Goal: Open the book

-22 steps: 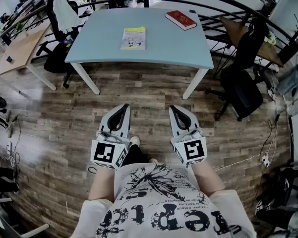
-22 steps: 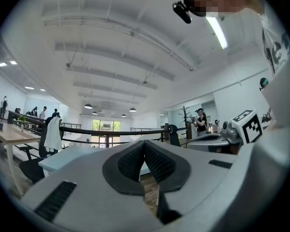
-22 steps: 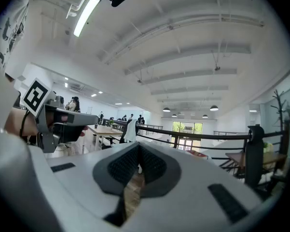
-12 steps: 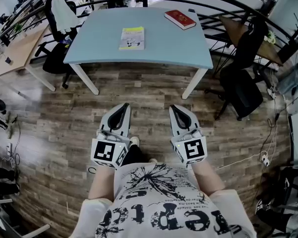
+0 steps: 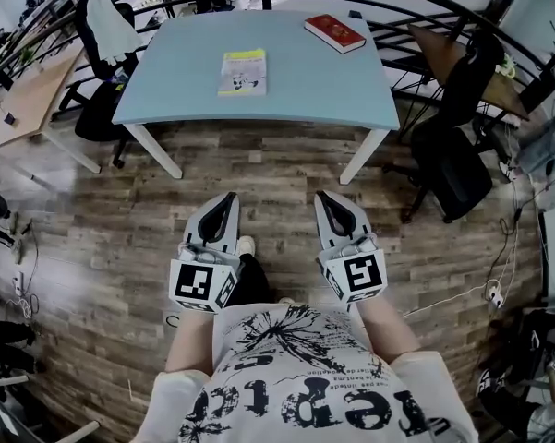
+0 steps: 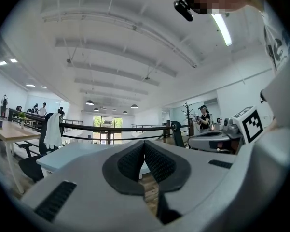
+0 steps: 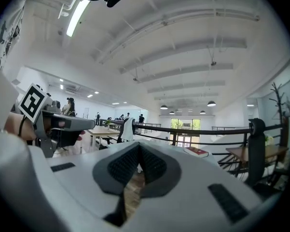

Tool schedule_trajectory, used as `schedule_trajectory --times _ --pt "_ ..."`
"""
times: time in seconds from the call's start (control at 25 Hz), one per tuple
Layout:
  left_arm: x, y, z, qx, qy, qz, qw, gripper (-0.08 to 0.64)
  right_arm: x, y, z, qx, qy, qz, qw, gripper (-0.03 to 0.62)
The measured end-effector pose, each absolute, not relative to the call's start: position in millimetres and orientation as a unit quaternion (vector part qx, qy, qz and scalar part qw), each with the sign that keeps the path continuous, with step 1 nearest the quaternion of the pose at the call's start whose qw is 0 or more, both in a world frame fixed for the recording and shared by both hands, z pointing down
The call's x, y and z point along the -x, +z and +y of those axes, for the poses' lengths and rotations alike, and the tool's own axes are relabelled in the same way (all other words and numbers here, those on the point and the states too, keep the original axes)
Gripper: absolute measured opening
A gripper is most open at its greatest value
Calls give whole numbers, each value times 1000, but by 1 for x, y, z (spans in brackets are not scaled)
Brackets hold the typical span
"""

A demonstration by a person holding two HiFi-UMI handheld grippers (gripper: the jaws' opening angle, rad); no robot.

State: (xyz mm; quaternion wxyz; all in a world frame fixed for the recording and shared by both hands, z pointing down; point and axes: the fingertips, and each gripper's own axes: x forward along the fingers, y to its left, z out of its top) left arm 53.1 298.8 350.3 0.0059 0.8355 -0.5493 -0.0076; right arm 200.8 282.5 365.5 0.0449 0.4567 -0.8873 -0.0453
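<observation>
Book, a thin yellow-and-white paperback [image 5: 244, 71], lies flat on the pale blue table [image 5: 166, 90], well ahead of the clenched, empty left gripper [image 5: 226, 197] and right gripper [image 5: 323, 196]. It looks light and floppy, best lifted by the cover's free edge.

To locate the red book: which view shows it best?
The head view: the red book lies closed at the blue table's far right corner. The right gripper view shows it small, nearly edge-on; the left gripper view does not.
</observation>
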Motion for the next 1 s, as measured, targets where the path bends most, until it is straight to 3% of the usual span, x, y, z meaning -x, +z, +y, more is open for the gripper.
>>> schedule_trajectory --times 1.0 --pt "100 363 -30 -874 -8 -484 44 20 -58 377 -37 -530 -2 -845 74 9"
